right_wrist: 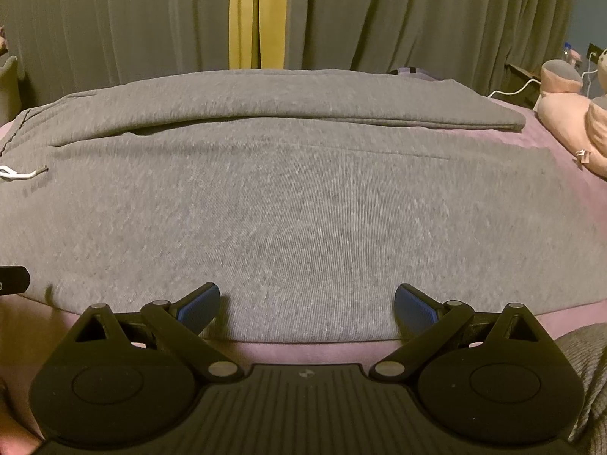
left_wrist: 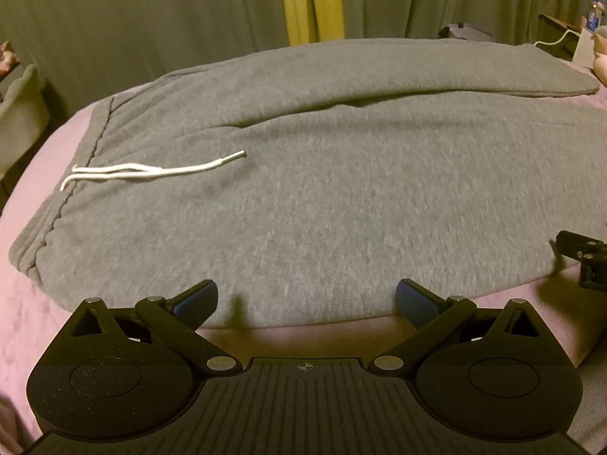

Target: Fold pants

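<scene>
Both tools, left and right, gape wide at the grey pants' near edge.

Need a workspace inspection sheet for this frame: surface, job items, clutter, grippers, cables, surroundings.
Surface: pink-purple bedsheet, wrinkled at the left in the left wrist view.
Job's things: grey knit sweatpants laid flat, waistband left, legs running right, far leg resting over the near one's upper edge; white drawstring lying loose on the fabric.
Clutter: pink and grey plush toy on the far right of the bed.
Grippers: left gripper open at the near hem, holding nothing; right gripper open, likewise.
Cables: white cable at the far right, behind the bed.
Surroundings: grey curtains with a yellow strip; plastic bottle far right.
</scene>
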The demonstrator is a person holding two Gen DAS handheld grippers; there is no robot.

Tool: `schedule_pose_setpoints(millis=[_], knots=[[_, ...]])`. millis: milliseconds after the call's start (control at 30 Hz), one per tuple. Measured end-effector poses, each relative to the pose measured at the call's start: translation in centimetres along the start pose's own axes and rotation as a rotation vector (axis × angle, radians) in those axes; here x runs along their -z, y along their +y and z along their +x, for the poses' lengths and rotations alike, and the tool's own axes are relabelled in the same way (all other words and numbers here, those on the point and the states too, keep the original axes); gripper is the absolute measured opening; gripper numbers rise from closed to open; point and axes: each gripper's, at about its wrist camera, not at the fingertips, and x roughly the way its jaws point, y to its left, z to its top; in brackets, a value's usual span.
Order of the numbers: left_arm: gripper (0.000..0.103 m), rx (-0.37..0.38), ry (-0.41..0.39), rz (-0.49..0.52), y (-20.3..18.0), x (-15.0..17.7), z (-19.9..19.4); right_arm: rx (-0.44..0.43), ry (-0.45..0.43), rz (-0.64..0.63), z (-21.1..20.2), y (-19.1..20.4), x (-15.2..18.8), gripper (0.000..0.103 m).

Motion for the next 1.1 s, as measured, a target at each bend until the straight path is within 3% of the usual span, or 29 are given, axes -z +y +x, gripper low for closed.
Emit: schedule_pose_setpoints(millis=[1100], knots=[[0.103,-0.009,0.02,0.036,-0.59,-0.22,0.48,-0.031,0.044,0.034,0.52,-0.23,-0.32,0.099]])
